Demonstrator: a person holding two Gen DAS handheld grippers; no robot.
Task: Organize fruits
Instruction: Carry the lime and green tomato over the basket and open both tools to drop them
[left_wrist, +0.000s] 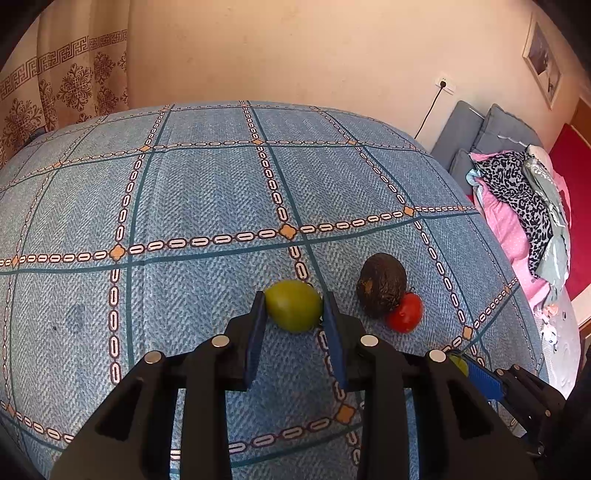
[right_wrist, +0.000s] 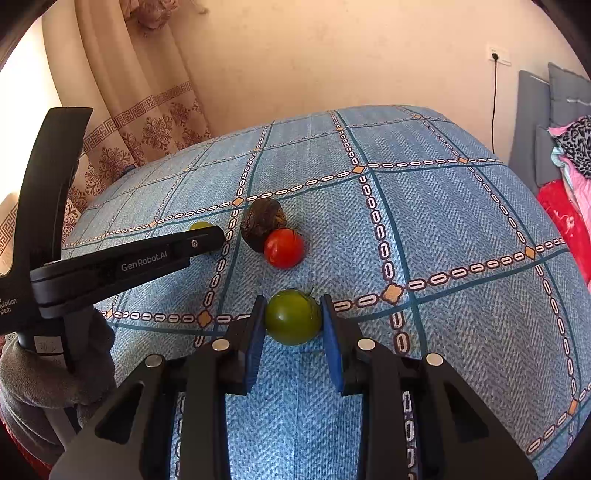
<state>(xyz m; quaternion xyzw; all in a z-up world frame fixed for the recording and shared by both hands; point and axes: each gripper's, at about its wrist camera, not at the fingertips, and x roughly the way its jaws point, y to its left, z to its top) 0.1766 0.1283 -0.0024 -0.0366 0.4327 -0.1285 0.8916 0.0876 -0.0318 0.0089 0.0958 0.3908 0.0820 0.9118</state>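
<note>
Two handheld grippers work over a table covered in a blue herringbone cloth (left_wrist: 207, 192) with a grid of white chain-link lines and orange diamonds. The left gripper (left_wrist: 294, 310) has its blue-padded fingers (left_wrist: 257, 332) set on either side of a yellow-green, smooth, egg-shaped fruit (left_wrist: 293, 305) that rests on the cloth; the pads sit against its two flanks, with the jaws parted only as wide as the fruit. The right gripper (right_wrist: 293, 317) is placed the same way around a darker green round tomato (right_wrist: 293, 316) with a small stem at its top, each blue pad touching or all but touching a side of it, the tomato lying on the cloth between the fingertips.

In the left wrist view, just to the right of the held fruit lie a dark brown, rough-skinned avocado (left_wrist: 381, 284) and a shiny red tomato (left_wrist: 405, 312), the two touching, the red one nearer the camera. The right gripper's blue finger and a sliver of green show at the lower right edge of that view.

In the right wrist view the same avocado and red tomato sit beyond the green tomato, slightly left, a little apart from it. The black left gripper reaches in from the left, a grey-gloved hand (right_wrist: 48, 373) around its handle, the yellow-green fruit half hidden behind its finger.
</note>
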